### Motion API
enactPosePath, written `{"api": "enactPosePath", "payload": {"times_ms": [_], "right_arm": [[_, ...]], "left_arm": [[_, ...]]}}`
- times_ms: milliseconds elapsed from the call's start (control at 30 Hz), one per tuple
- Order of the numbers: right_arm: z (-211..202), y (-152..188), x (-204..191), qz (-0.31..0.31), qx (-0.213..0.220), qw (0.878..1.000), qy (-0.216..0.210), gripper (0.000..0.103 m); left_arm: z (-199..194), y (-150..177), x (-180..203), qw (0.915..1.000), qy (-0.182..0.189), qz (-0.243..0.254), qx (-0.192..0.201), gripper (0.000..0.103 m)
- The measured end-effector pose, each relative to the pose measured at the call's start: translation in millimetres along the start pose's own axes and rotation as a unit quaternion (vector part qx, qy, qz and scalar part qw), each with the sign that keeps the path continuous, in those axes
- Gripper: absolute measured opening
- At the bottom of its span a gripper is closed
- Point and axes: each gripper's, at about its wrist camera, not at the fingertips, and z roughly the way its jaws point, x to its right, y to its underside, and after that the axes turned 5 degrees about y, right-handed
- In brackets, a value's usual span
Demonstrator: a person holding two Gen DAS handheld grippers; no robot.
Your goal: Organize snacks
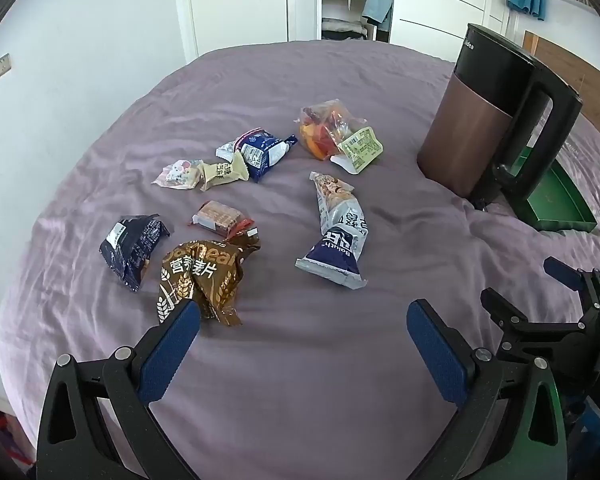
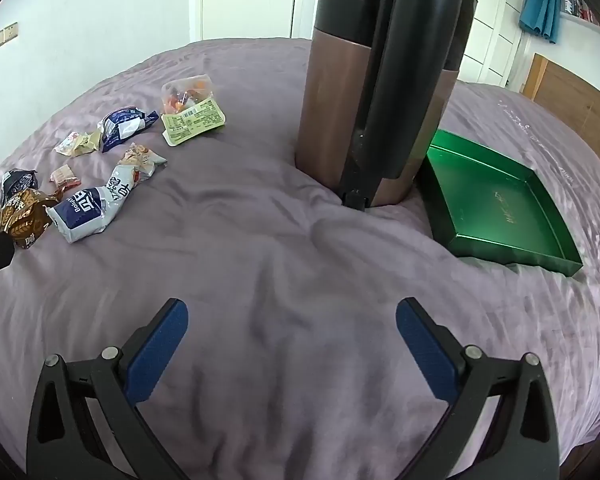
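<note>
Several snack packets lie scattered on a purple bedspread [image 1: 300,360]: a brown oatmeal bag [image 1: 204,276], a dark blue bag [image 1: 134,246], a white and blue pouch [image 1: 338,236], a small red-brown bar [image 1: 222,218], a blue and white packet [image 1: 260,150], two small pale sweets [image 1: 198,172] and a clear bag of orange pieces [image 1: 332,132]. My left gripper [image 1: 302,320] hovers open just in front of the oatmeal bag, nothing between its pads. My right gripper [image 2: 292,322] is open over bare bedspread [image 2: 284,264]. A green tray [image 2: 496,200] sits empty to its right. The snack packets [image 2: 100,196] lie far left.
A tall brown and black kettle [image 2: 372,92] stands on the bed between the snacks and the tray; it is the kettle [image 1: 488,120] at right in the left wrist view, with the tray [image 1: 556,204] behind it. The right gripper [image 1: 556,292] shows at that view's right edge. Wardrobe and door beyond.
</note>
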Motion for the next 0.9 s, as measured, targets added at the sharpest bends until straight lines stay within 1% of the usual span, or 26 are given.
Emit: {"api": "enactPosePath", "payload": {"times_ms": [433, 733, 900], "right_arm": [[-7, 1, 7, 0.008, 0.001, 1.0, 0.009, 0.103], [-16, -4, 12, 0.014, 0.007, 1.0, 0.021, 0.103], [-20, -6, 9, 0.01, 0.011, 1.0, 0.023, 0.103]], "left_arm": [[2, 4, 0, 1.0, 0.0, -0.004, -0.003, 0.102], [-2, 2, -14, 0.9999, 0.001, -0.015, -0.003, 0.102], [-8, -1, -22, 0.9997, -0.004, -0.023, 0.003, 0.102]]}}
